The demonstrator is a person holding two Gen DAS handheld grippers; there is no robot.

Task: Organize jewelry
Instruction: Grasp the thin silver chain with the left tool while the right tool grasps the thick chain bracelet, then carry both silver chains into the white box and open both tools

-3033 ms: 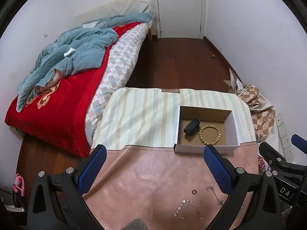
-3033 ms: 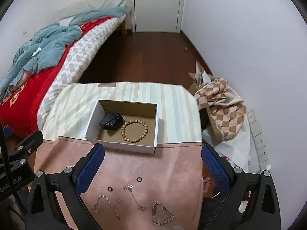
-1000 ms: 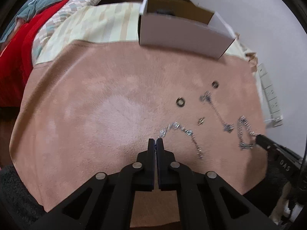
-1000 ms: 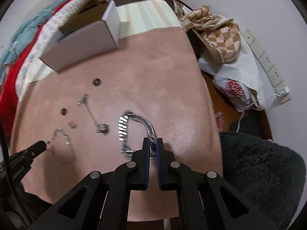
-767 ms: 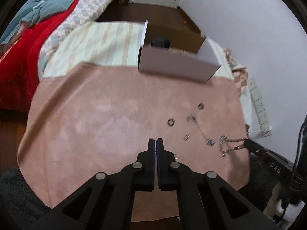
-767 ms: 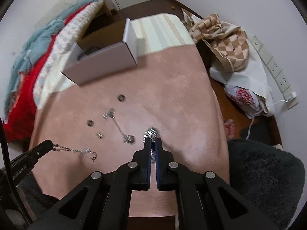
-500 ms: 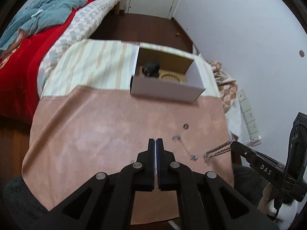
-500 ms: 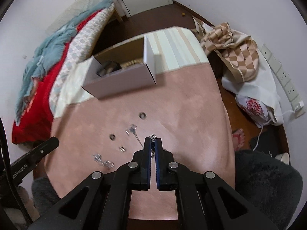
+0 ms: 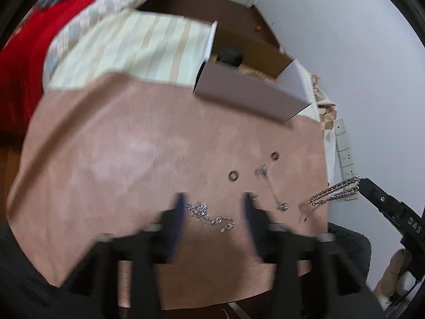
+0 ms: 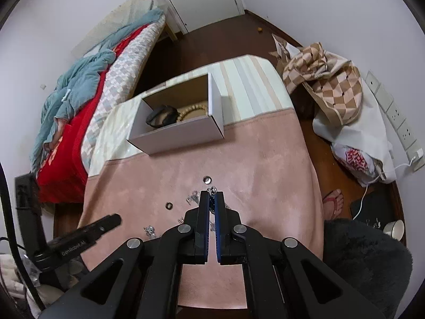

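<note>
Right claw pinches a chunky silver curb-link chain; left claw is spread over a fine beaded chain on the fuzzy pink bench.

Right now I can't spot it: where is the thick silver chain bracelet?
In the left wrist view, the chain bracelet hangs off the pink cloth from the right gripper, at the table's right edge.

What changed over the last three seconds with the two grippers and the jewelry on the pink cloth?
Both grippers started open above the cloth, then shut. The right gripper took the thick chain bracelet and has lifted it off the pink cloth. The left gripper shut on the thin chain, raised it, and has now opened, the chain lying bunched between its fingers. Both rings, the pendant necklace and the box stayed put.
</note>
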